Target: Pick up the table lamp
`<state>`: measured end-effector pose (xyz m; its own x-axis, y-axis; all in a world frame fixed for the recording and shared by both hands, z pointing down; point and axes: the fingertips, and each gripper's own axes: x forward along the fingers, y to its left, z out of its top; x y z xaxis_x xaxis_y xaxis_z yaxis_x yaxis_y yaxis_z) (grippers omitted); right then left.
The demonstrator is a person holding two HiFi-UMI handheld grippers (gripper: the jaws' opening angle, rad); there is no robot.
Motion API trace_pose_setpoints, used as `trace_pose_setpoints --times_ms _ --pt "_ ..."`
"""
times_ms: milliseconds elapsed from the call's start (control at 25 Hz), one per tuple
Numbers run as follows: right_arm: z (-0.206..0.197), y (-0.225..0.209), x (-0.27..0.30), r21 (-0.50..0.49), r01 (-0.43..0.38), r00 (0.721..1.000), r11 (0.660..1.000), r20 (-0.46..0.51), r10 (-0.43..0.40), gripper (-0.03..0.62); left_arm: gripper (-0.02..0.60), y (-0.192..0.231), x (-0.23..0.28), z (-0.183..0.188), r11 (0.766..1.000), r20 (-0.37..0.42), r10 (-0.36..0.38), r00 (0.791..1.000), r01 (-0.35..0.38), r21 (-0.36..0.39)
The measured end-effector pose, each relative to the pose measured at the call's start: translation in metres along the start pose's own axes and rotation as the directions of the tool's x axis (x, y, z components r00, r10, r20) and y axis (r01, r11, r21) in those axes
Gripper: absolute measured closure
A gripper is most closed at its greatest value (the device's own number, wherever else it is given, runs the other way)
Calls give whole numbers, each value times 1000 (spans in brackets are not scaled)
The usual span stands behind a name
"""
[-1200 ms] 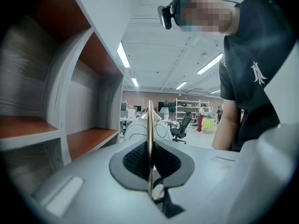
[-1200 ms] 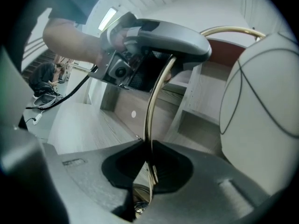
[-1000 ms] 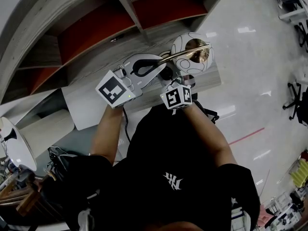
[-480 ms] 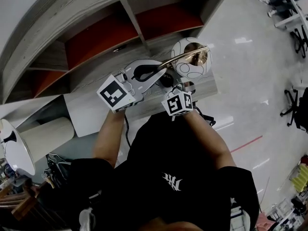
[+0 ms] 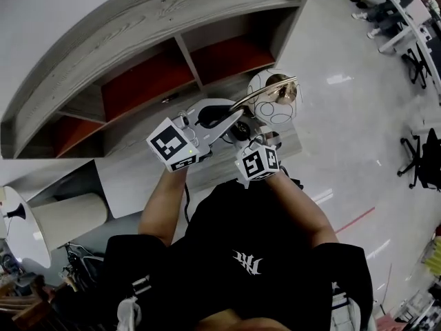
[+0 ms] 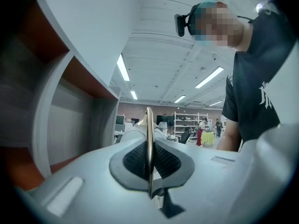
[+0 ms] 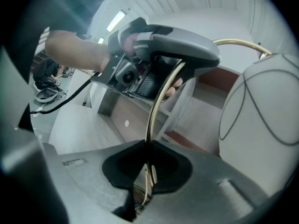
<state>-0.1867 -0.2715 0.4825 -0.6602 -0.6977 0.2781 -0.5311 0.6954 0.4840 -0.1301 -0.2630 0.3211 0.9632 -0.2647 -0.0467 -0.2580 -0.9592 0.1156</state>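
The table lamp has a white globe shade with thin black lines and a curved brass rod. It hangs in the air above the shelf unit, held by both grippers. My left gripper is shut on the upper rod, pinched edge-on between its black pads. My right gripper grips the rod lower down, its jaws closing on it. In the right gripper view the left gripper sits above and the globe fills the right side.
A grey wooden shelf unit with red-backed compartments stands ahead and below. At far left are another white lamp shade and a cream cylinder. Glossy floor and office chairs lie to the right.
Both grippers and the lamp have risen together, away from the shelf top. The grips on the rod look unchanged.
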Motion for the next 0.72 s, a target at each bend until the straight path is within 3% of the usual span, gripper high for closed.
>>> trace_pose_setpoints --times_ms 720 --pt "55 -33 -28 -97 22 999 995 46 -18 562 575 -23 1 71 999 54 -2 999 -1 55"
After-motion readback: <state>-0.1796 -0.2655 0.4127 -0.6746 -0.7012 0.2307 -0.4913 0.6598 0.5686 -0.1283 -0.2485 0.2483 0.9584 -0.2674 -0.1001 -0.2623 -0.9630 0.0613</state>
